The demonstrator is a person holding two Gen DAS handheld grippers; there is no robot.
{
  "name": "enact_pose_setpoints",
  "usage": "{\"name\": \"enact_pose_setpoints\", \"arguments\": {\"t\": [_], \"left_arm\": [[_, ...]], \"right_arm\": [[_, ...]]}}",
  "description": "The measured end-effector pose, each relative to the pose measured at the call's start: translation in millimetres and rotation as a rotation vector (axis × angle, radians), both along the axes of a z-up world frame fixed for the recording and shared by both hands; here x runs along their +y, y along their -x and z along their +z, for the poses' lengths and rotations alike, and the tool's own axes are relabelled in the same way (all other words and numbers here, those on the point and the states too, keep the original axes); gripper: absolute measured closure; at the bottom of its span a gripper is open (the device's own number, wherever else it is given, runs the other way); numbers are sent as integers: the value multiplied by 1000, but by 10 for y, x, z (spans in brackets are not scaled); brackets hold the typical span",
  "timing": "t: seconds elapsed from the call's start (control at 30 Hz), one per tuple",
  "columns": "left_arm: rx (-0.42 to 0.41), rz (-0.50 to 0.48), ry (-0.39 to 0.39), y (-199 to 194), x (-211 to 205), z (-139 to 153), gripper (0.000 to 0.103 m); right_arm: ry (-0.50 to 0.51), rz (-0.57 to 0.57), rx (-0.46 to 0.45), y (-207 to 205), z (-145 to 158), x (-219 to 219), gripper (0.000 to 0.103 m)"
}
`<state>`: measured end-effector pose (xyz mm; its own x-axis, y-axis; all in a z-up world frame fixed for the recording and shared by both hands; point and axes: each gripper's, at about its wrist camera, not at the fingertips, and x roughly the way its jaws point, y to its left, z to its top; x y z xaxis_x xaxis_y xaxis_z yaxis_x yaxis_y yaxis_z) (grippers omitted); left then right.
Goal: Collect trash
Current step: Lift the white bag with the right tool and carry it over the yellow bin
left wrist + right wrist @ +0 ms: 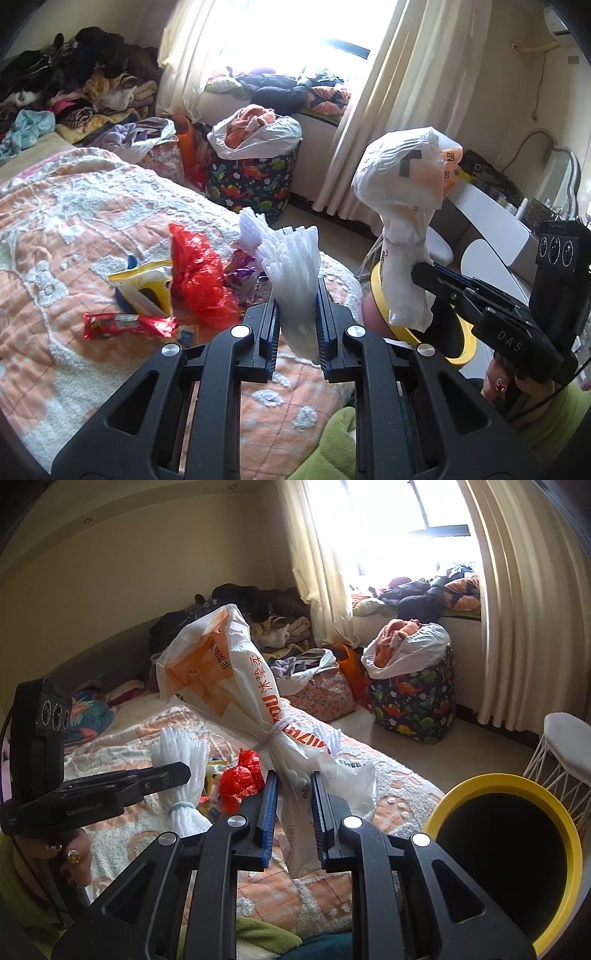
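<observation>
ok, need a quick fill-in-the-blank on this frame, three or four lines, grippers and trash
The left gripper is shut on a bundle of ____ foam netting.
The right gripper is shut on a white plastic bag with ____ print.
The black bin beside the bed has a ____ rim.
The crumpled red plastic bag lies on the ____.

Missing: white; orange; yellow; bed

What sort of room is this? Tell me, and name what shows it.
Most likely a lived-in bedroom. A bed with an orange and white quilt fills the foreground, piles of clothes lie heaped by the wall, and a dinosaur-print hamper stuffed with laundry stands beside the cream curtains at the window.
</observation>
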<state>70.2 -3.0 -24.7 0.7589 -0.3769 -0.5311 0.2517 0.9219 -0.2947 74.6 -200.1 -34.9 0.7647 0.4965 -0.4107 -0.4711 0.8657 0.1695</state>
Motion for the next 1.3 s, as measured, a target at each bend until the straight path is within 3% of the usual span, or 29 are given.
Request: {"name": "enact_pose_setpoints", "arguments": {"t": [1.3], "left_arm": [[-15, -103, -103, -246, -1068, 81, 91]], "right_arm": [[-188, -317, 72, -200, -49, -1357, 86]]}}
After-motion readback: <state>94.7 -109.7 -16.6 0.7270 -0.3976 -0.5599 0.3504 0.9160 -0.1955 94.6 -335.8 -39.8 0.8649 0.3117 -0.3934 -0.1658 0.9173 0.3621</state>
